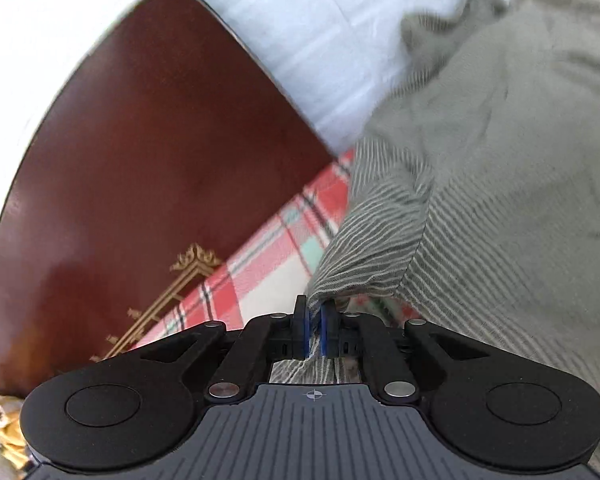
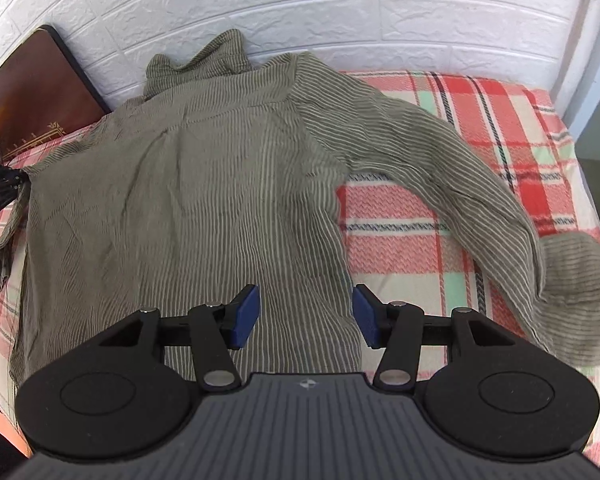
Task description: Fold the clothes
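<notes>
A bed with a red, white and green checked blanket [image 2: 440,216] fills the space ahead of the right claw. A white brick wall [image 2: 340,8] stands behind it, far ahead of both claws. A dark brown headboard [image 1: 148,152] with a gold pattern stands up ahead and to the left of the left claw.

A green shirt with thin white stripes [image 2: 204,184] lies spread flat on the blanket, with its collar up by the wall. Its body lies right ahead of the right claw and also under it. One long sleeve [image 2: 440,168] runs out to the right of that claw, and its cuff end lies bunched just to the right of it. The other sleeve [image 2: 4,248] hangs off far to the left, by the left claw.

The right claw [image 2: 306,318] hangs over the bottom part of the shirt. Its blue pads stand wide apart, and they hold nothing.

The left claw [image 1: 315,330] is clenched on a bunch of the striped shirt cloth, pinched between its blue pads. The rest of the shirt rises ahead and to the right of it.
</notes>
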### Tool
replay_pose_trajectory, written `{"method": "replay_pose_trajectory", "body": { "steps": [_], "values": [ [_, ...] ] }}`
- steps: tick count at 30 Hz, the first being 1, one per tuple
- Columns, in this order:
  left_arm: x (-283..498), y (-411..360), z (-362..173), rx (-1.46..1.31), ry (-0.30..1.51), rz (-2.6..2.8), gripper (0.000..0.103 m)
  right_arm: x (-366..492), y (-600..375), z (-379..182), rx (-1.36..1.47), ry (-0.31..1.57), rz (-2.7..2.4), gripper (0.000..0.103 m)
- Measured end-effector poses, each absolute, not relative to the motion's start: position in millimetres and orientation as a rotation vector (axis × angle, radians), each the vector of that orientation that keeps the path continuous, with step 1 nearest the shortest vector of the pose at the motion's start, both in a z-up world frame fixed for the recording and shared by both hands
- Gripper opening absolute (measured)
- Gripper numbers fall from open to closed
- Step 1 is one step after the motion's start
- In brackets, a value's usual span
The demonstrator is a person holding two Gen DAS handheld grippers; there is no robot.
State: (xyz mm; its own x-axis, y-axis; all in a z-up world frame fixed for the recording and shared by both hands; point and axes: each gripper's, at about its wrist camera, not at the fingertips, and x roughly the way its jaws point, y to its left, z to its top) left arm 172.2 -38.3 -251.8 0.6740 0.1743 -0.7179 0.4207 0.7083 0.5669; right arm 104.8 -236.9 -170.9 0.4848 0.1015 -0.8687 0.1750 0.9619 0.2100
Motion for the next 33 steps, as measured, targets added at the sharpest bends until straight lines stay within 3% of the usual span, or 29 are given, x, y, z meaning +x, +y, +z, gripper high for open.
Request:
{"method": "replay_pose_trajectory", "body": {
  "steps": [3, 6, 7, 8, 12, 16, 27, 32, 33],
  "values": [
    [173.4, -39.7, -272.1, 0.844, 0.943, -0.173, 0.011, 95.4, -237.1, -171.3, 0.288, 1.077, -0.056, 0.059],
    [162.0, -34.5, -280.2, 0.885, 0.987, -0.166, 0.054, 83.2, -238.7, -170.8, 0.291, 1.086, -0.075, 0.06],
    [156.1, -30.4, -279.0, 0.888, 0.989, -0.155, 0.064, 78.3, -239.8, -170.7, 0.297, 1.088, -0.084, 0.06],
    [154.0, -25.1, -273.7, 0.865, 0.997, -0.149, 0.066, 73.5, -240.8, -170.7, 0.303, 1.091, -0.095, 0.06],
    [139.1, -3.6, -236.2, 0.661, 1.034, -0.141, 0.067, 57.2, -241.7, -171.2, 0.318, 1.105, -0.131, 0.06],
    [100.9, 5.0, -204.9, 0.414, 1.077, -0.239, 0.075, 40.0, -240.6, -171.4, 0.318, 1.113, -0.128, 0.065],
    [-31.3, -38.0, -238.2, 0.182, 1.281, -0.32, 0.076, -2.2, -240.5, -209.2, 0.398, 1.197, -0.043, 0.065],
    [-53.9, -59.9, -245.2, 0.201, 1.272, -0.301, 0.078, -13.6, -230.6, -224.6, 0.423, 1.218, 0.014, 0.065],
    [-53.8, -61.4, -248.9, 0.198, 1.275, -0.284, 0.078, -14.4, -229.3, -227.0, 0.427, 1.219, 0.024, 0.059]
  ]
}}
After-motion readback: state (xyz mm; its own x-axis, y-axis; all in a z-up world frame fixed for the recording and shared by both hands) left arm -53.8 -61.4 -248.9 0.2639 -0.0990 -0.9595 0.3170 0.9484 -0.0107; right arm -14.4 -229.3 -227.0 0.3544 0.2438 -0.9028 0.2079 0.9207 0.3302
